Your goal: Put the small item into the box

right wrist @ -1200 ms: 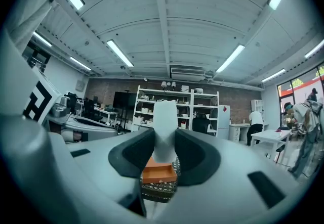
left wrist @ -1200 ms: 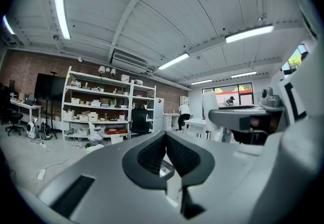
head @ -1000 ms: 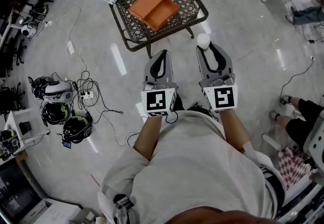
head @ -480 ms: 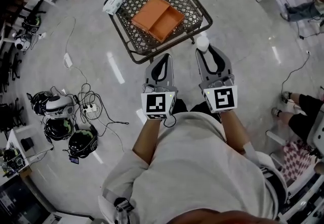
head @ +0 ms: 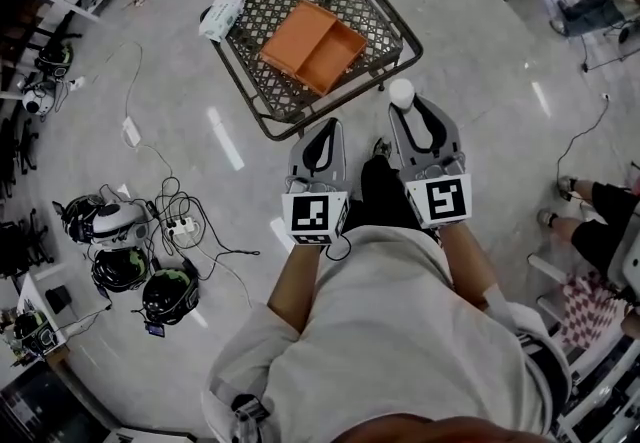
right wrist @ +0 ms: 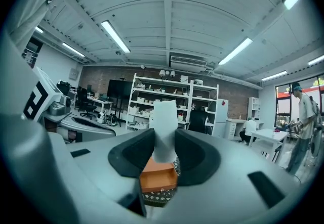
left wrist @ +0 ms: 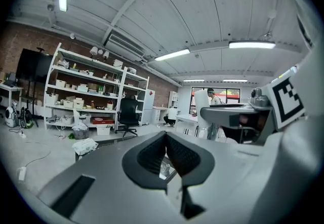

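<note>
The right gripper (head: 403,103) pinches the small white item (head: 401,91) between its 2 jaws, holding it over the floor near the closest edge of a low table and apart from the box. In the right gripper view the small white item (right wrist: 164,124) fills the gap between the dark pads (right wrist: 198,156) and rises above them.

The left gripper (head: 321,128) is held alongside, level with its partner. Its jaws are pressed together at the tips with nothing between them, as the left gripper view shows (left wrist: 165,136). The person holding both tools wears a pale shirt (head: 400,331).

Just ahead, the orange box (head: 312,46) lies open on the black lattice table (head: 258,71), its 2 compartments side by side. From the right gripper, the orange box (right wrist: 158,178) shows directly below the held item. A white packet (head: 221,15) rests on the table's far left corner.

On the grey floor to the left, several headsets (head: 120,231) lie in a cluster among trailing cables (head: 205,231). Another person's legs (head: 585,216) reach in from the right edge. Shelving (left wrist: 86,94) and a black office chair (left wrist: 127,113) stand beyond the table.
</note>
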Tool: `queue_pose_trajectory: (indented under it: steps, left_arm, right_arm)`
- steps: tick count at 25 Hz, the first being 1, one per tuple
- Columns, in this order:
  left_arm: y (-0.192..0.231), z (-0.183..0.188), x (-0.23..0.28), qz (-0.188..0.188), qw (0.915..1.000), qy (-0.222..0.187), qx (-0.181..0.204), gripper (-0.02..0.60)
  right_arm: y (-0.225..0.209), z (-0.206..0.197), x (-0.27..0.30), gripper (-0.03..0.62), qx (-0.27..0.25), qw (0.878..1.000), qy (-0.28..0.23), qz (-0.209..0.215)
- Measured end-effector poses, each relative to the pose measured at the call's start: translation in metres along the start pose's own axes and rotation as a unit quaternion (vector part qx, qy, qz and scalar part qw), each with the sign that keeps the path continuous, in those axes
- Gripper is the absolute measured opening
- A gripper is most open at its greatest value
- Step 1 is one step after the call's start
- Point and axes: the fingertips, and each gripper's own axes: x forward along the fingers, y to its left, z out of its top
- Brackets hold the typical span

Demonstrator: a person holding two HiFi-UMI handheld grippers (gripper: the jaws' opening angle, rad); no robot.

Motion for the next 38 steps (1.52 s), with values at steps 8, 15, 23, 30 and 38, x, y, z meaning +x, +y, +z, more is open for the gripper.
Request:
queue_pose_trajectory:
  steps: [8,15,23,30,38]
  left_arm:
    - [0.023,0.014,0.051,0.018,0.9996,0.0,0.022,0.008]
    - [0.027,0.036,0.125,0.016,0.9995,-0.002,0.028,0.009]
    - [0.012,0.033,0.204,-0.001,0.9986,0.041,0.032,0.009]
    - [0.006,0.034,0.237,0.016,0.9979,0.055,0.029,0.009]
    - [0.037,0.004,0.243,0.03,0.9963,0.08,0.002,0.009]
  right_arm:
    - [-0.034,0.005,0.055,0.121,0.0,1.0,-0.022,0.013]
    - [-0.082,0.013,0.108,0.121,-0.024,0.998,-0.044,0.033]
    - [-0.14,-0.006,0.14,0.121,-0.004,0.999,-0.034,0.035]
    - [-0.164,-0.021,0.157,0.121,0.002,0.998,-0.021,0.061]
    - [-0.14,-0.071,0.189,0.121,-0.052,0.993,0.034,0.102]
